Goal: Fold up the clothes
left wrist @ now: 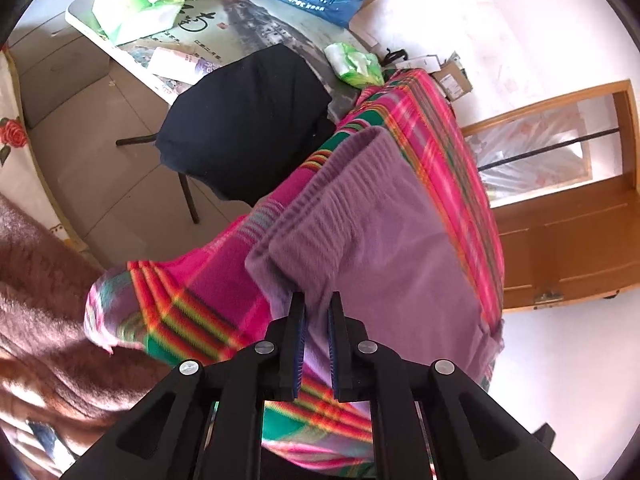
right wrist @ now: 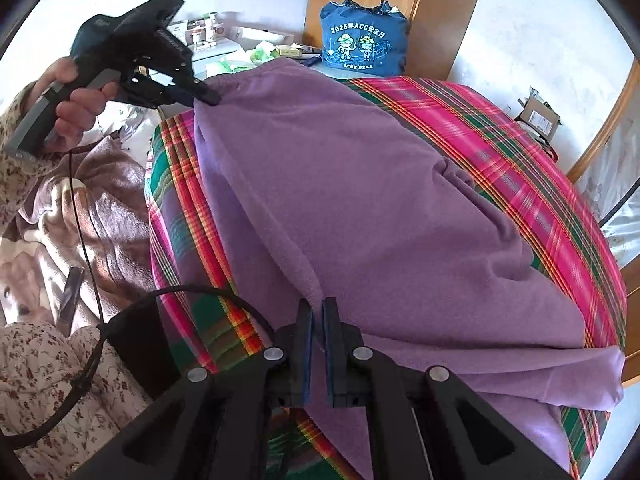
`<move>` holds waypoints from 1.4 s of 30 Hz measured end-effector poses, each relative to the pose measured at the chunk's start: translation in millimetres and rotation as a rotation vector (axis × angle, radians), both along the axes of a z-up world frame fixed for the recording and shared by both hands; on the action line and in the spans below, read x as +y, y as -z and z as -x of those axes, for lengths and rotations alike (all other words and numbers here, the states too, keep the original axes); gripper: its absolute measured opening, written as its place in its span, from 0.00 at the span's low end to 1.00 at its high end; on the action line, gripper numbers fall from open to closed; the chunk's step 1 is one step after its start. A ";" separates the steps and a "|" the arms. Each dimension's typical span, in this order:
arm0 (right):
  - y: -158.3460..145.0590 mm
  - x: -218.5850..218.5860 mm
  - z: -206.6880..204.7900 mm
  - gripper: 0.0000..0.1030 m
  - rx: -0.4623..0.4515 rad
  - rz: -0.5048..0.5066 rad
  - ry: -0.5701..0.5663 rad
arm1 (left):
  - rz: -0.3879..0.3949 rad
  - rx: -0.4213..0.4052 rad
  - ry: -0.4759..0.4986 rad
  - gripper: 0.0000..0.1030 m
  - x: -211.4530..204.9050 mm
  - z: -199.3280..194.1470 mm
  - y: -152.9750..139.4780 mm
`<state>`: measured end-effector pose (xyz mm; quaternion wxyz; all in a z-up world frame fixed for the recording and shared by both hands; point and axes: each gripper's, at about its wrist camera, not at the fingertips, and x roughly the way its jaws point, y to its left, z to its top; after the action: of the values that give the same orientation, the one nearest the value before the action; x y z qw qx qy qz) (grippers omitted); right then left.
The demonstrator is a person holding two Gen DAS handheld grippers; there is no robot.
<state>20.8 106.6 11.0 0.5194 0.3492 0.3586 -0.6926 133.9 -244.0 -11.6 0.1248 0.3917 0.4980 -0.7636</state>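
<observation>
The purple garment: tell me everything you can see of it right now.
The purple garment looks like soft fleece with a ribbed, gathered band at one end. It lies spread, slightly rumpled, on the plaid cloth. The left gripper pinches one far corner; the right gripper is shut on its near edge.

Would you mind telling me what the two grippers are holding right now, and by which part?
Both hold the purple fleece garment: the left gripper pinches its far ribbed-end corner, the right gripper its near edge.
</observation>
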 end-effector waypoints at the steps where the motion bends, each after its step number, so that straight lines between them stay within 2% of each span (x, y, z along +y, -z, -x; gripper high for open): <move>1: -0.3 0.0 -0.2 0.06 -0.003 0.001 0.001 | 0.009 0.011 -0.006 0.10 3.7 -4.5 -4.5; 4: 0.7 -0.6 -2.2 0.07 -0.004 0.001 0.002 | 0.058 0.089 -0.029 0.11 24.3 -16.0 -25.3; 5: 0.7 -0.4 -2.7 0.08 -0.004 0.002 0.002 | 0.072 0.120 -0.037 0.15 31.9 -19.5 -32.2; 6: 0.6 0.2 -2.8 0.09 -0.005 0.005 0.005 | 0.064 0.155 -0.038 0.20 40.6 -20.0 -35.9; 8: 0.8 0.9 -2.7 0.09 -0.009 0.009 0.010 | 0.021 0.209 -0.003 0.22 61.1 -11.8 -37.1; 12: 1.4 1.7 -7.1 0.09 0.006 0.009 0.013 | 0.024 0.190 0.135 0.22 96.0 17.8 -36.7; 16: -0.3 2.2 -10.7 0.08 0.016 0.021 0.016 | 0.022 0.180 0.224 0.22 119.4 37.3 -34.3; 21: 5.2 4.2 -11.5 0.07 0.000 0.025 0.043 | -0.017 0.141 0.306 0.22 143.6 56.1 -15.7; 24: 9.1 4.7 -12.9 0.07 0.001 0.033 0.056 | -0.011 0.094 0.365 0.22 159.1 65.0 -2.7; 26: 10.6 5.9 -10.0 0.07 -0.020 0.051 0.078 | -0.032 0.081 0.355 0.22 161.9 65.0 4.7; 31: 14.3 6.8 -5.5 0.10 -0.056 0.074 0.111 | -0.013 0.055 0.379 0.21 167.2 69.5 11.2; 36: 7.9 15.2 -0.5 0.12 -0.106 0.116 0.154 | -0.032 0.070 0.393 0.21 164.0 71.0 15.4; 42: -21.8 78.4 25.6 0.12 -0.159 0.245 0.299 | -0.070 0.087 0.402 0.21 157.9 72.8 19.1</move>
<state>-4.9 185.0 32.8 0.4758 0.3865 0.1739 -0.7707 61.1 -86.2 -30.7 -0.0653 0.4538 0.4409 -0.7716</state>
